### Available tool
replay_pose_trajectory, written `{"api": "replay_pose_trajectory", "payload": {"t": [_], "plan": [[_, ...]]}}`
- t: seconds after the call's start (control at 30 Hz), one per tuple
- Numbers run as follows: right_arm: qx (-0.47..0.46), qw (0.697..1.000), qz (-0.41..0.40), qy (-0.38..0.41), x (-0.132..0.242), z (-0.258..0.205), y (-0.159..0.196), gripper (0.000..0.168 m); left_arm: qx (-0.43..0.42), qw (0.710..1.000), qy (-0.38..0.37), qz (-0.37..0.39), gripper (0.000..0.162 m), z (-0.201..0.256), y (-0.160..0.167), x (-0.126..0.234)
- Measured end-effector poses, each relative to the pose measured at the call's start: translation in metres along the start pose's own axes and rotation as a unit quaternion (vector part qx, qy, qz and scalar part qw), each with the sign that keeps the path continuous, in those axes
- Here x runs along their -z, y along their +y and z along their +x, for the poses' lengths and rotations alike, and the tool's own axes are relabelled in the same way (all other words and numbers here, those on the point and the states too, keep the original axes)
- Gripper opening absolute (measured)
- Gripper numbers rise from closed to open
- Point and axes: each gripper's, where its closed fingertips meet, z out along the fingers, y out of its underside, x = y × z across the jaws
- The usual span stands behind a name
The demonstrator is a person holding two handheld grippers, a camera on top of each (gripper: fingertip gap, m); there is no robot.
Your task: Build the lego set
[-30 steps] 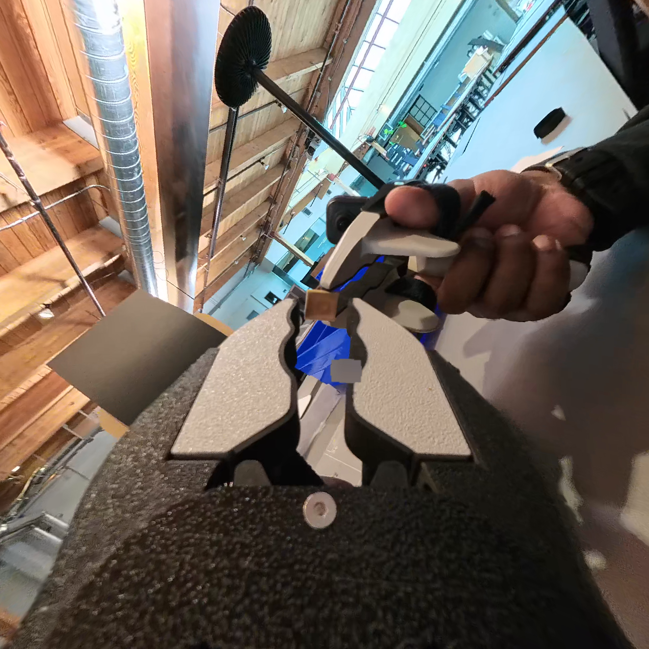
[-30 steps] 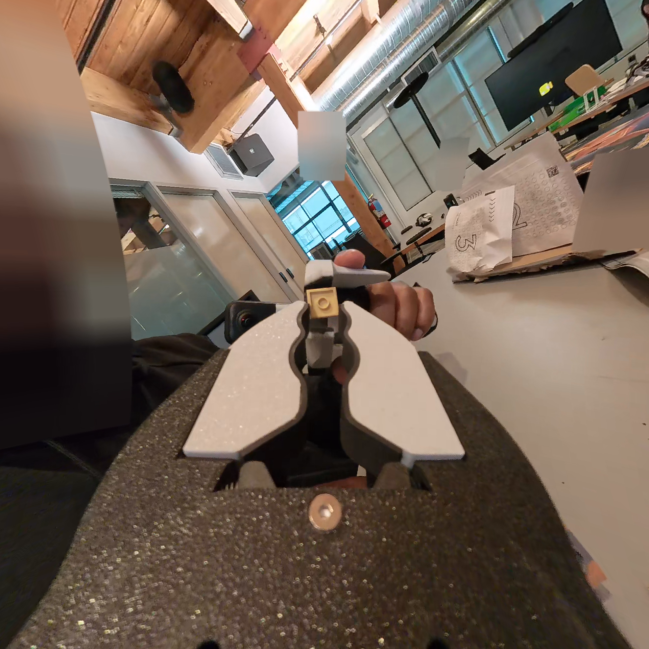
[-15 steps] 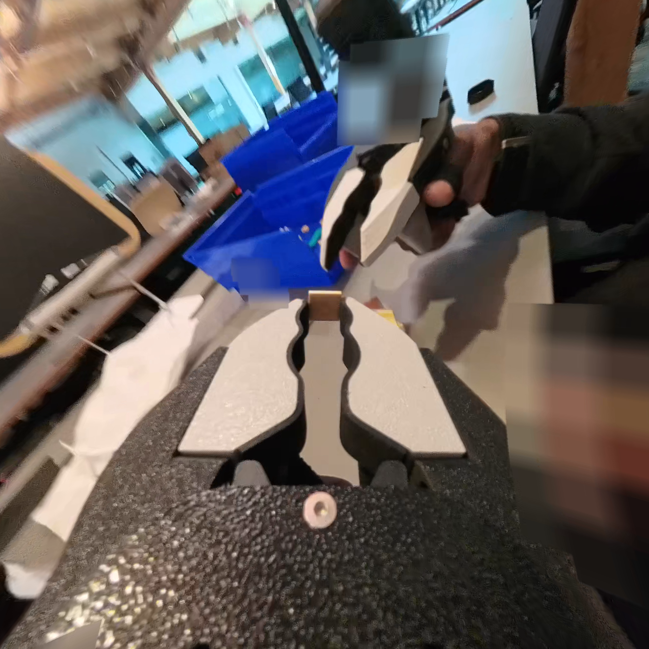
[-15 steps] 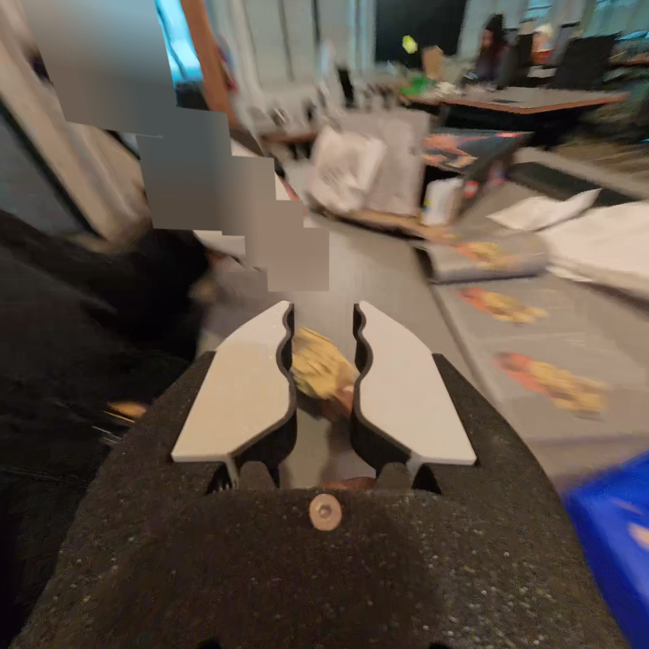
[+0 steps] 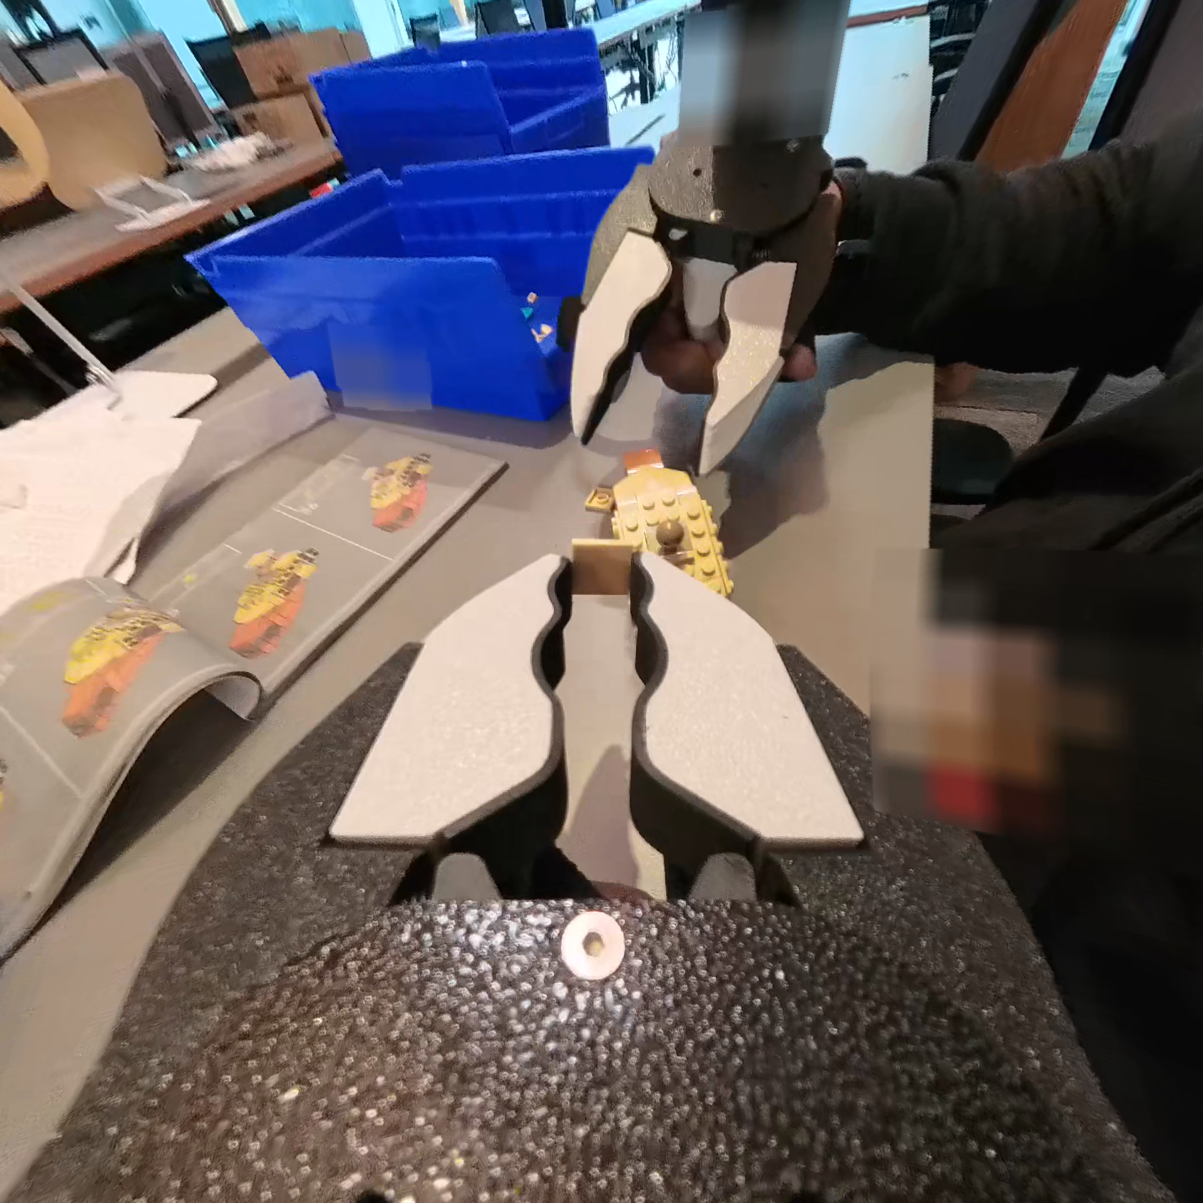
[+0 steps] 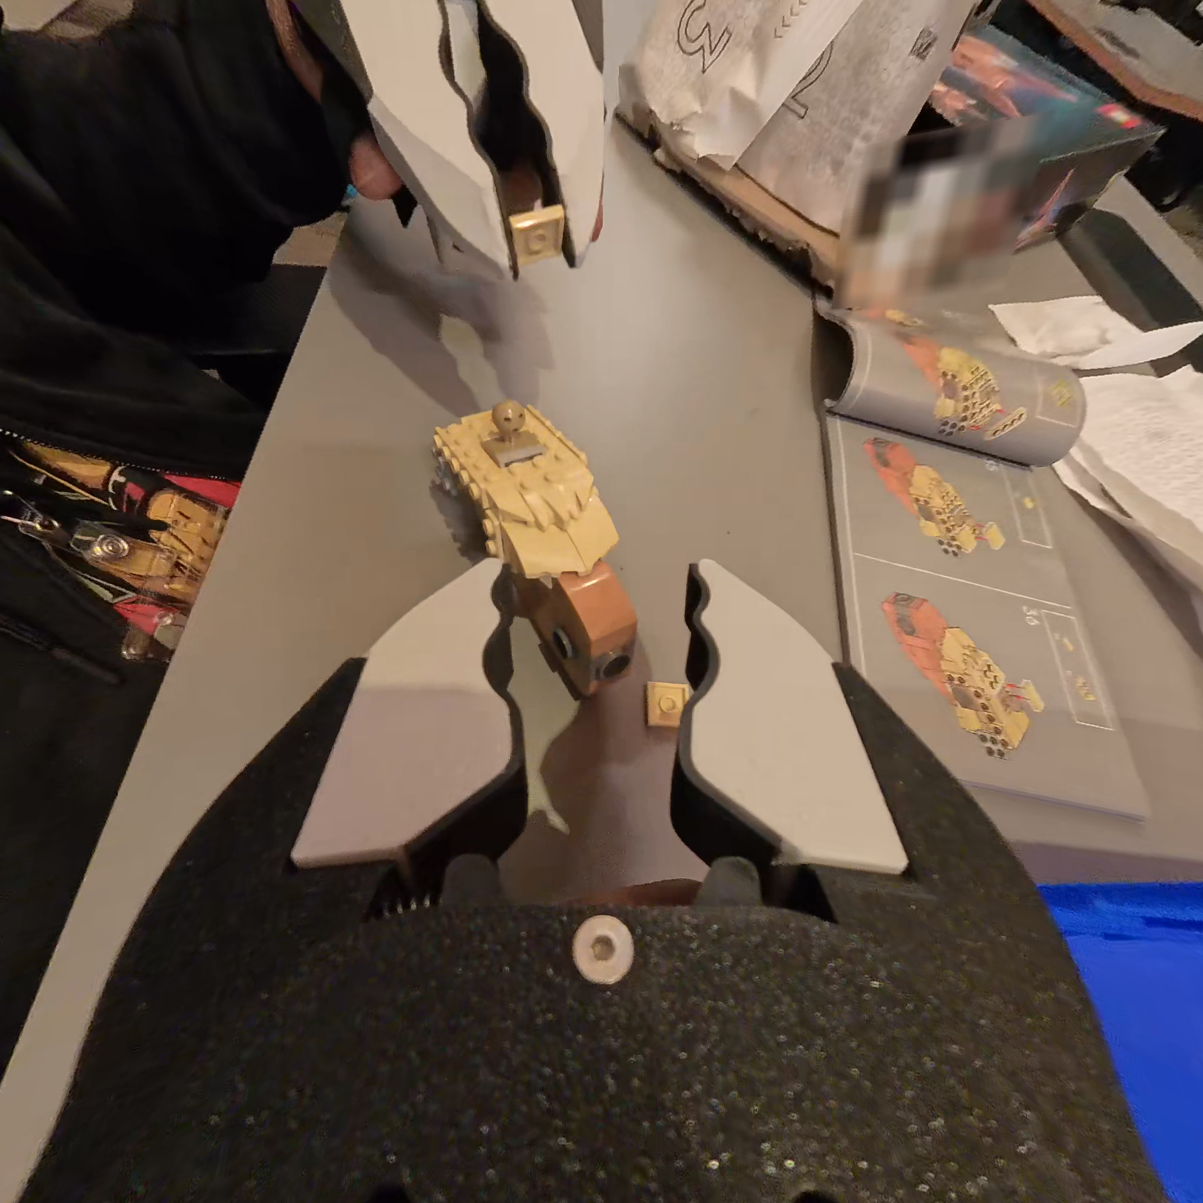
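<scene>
While the left claw (image 5: 601,569) pinches a tan plate (image 5: 601,568), the model (image 6: 527,495) lies on the worktop (image 6: 683,403) just ahead, long axis running toward the empty, wide-open right claw (image 6: 595,602).

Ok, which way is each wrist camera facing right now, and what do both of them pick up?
Left wrist view: sits on the left gripper, looks across the grey table toward the blue bins; its fingers pinch a tan plate; the right gripper, hand and dark sleeve show opposite.
Right wrist view: sits on the open right gripper, looks down and back toward the person; the left gripper shows at top.
Shared: the tan lego model, the loose plate, the instruction booklet.
</scene>
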Motion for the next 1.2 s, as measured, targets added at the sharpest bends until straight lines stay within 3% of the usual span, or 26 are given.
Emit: {"api": "replay_pose_trajectory", "payload": {"t": [0.53,0.67,1.2], "plan": [[0.035,0.999,-0.020,-0.030,-0.020,-0.013,0.001,0.056,0.028,0.993,0.035,-0.112,0.017,0.019,0.020,-0.005],[0.032,0.999,-0.016,-0.039,-0.024,-0.017,-0.001,0.048,0.030,0.990,0.039,-0.133,0.016,0.020,0.022,-0.010],[-0.019,0.998,-0.025,0.060,-0.022,-0.019,0.001,0.044,0.010,0.965,0.069,-0.252,0.017,0.017,0.032,-0.022]]}}
